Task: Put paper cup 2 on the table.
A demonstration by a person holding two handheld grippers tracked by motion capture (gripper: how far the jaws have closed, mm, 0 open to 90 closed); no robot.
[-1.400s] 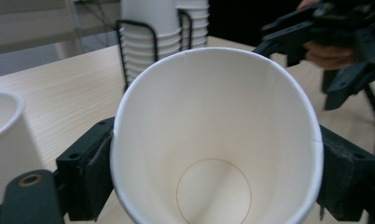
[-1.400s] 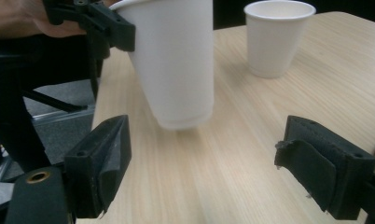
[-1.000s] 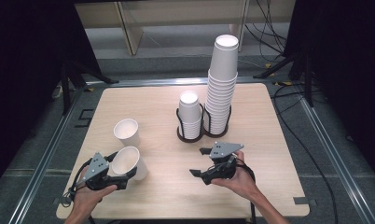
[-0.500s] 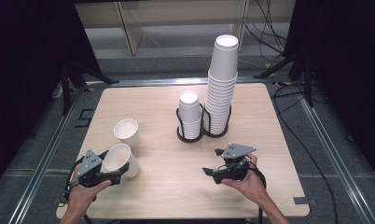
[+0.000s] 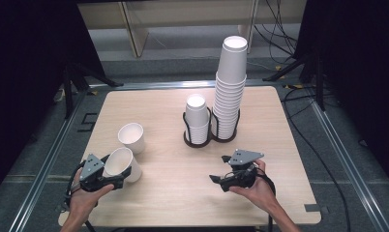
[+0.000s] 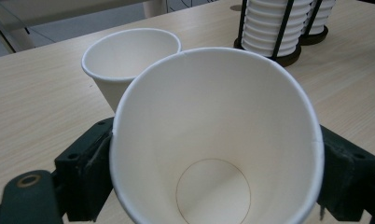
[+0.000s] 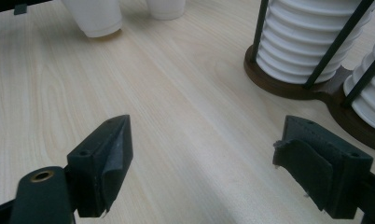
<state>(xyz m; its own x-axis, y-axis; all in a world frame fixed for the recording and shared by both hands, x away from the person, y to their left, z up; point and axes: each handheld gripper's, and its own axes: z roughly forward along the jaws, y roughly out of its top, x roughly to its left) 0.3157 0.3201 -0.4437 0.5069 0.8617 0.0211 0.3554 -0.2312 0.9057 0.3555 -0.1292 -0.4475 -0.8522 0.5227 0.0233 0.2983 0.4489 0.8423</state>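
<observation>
Wooden table (image 5: 183,193), held cup (image 5: 121,164) drawn nearer, right gripper (image 5: 216,180) lower.

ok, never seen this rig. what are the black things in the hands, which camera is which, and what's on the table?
A person holds a two-fingered hand tool in each hand; there is no robot arm. The high view looks down on the table. The other two cameras ride on the tools and look out between their own fingers. On the table: a dark rack with a short stack and a tall stack of paper cups, plus one loose cup. The left gripper is shut on a second cup, tilted toward the camera. The right gripper is open with nothing between its fingers, above bare wood near the rack.
</observation>
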